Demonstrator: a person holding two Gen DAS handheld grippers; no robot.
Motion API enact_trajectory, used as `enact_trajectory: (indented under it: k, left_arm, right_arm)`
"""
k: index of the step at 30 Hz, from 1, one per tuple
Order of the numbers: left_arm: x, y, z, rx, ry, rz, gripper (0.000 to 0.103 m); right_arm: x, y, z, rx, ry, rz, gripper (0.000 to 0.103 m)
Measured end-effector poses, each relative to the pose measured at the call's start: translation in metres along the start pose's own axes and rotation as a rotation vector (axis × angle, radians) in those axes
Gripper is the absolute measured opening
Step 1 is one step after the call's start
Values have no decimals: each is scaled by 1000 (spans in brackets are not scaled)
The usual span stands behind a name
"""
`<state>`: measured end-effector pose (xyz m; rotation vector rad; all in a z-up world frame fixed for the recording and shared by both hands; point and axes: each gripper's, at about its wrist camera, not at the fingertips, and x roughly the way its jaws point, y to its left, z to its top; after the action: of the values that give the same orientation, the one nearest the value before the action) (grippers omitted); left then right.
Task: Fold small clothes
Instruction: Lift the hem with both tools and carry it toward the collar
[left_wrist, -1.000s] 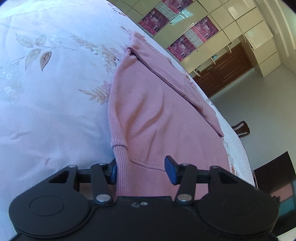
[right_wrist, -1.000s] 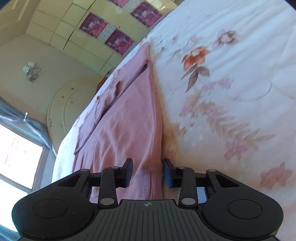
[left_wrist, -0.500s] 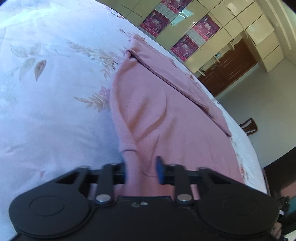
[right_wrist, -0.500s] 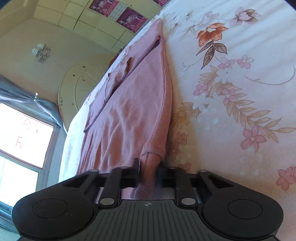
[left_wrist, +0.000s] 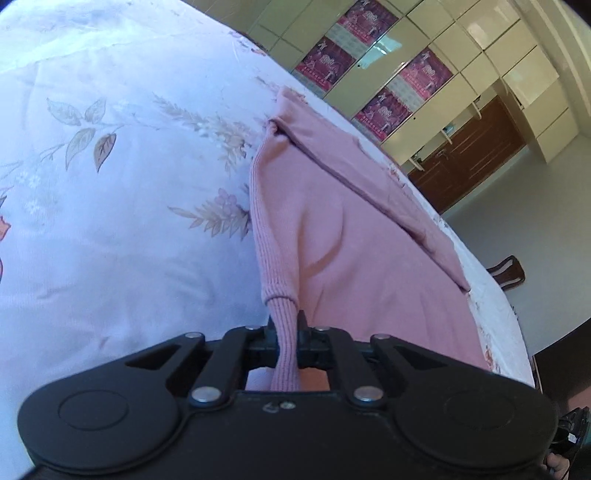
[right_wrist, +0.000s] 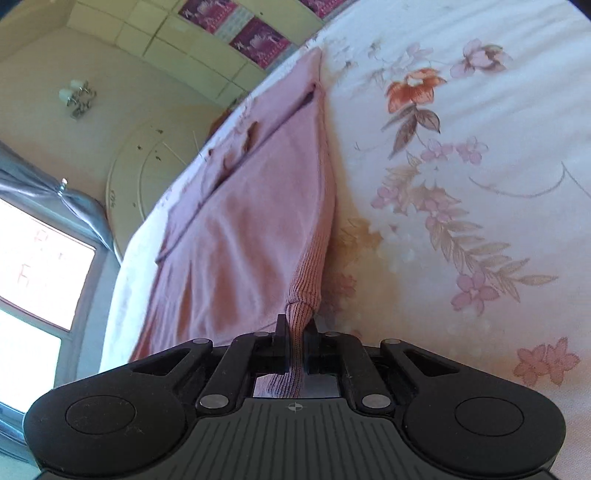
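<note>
Apparently both grippers' fingers (left_wrist: 302, 326) (right_wrist: 280, 326) pinch the pink garment's (left_wrist: 369, 258) (right_wrist: 236, 236) ribbed corners.

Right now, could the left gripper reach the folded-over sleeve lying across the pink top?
Probably not freely: the left gripper is shut on the pink top at its ribbed hem corner. The sleeve lies unobstructed ahead, but reaching it means letting go.

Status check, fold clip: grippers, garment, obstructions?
Left gripper, right gripper shut on pink ribbed knit garment. Garment flat on floral bedspread. Nothing obstructing.

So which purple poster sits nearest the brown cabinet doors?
The lowest purple poster, just above and left of the brown cabinet doors; the others hang farther up-left.
</note>
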<state>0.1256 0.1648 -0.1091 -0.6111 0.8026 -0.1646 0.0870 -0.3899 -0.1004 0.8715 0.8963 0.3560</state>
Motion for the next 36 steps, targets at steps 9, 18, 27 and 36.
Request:
enact_trajectory:
  k: [9,18,27,36]
  left_arm:
    - [-16,-49,81,-33,-139,-124,4]
    - [45,-109,207,34,-153,-163,4]
    - [183,-94,270,48,-18,-101,4]
    - [289,-59,302,90,13,-124,18]
  right_arm:
    - [-8,79,60,-141,-135,66,6]
    - [23,137,176,-115,-271,25,6]
    - [116,110,262,0,-240,-74,6]
    - [217,51,313,92,-196,-155,6]
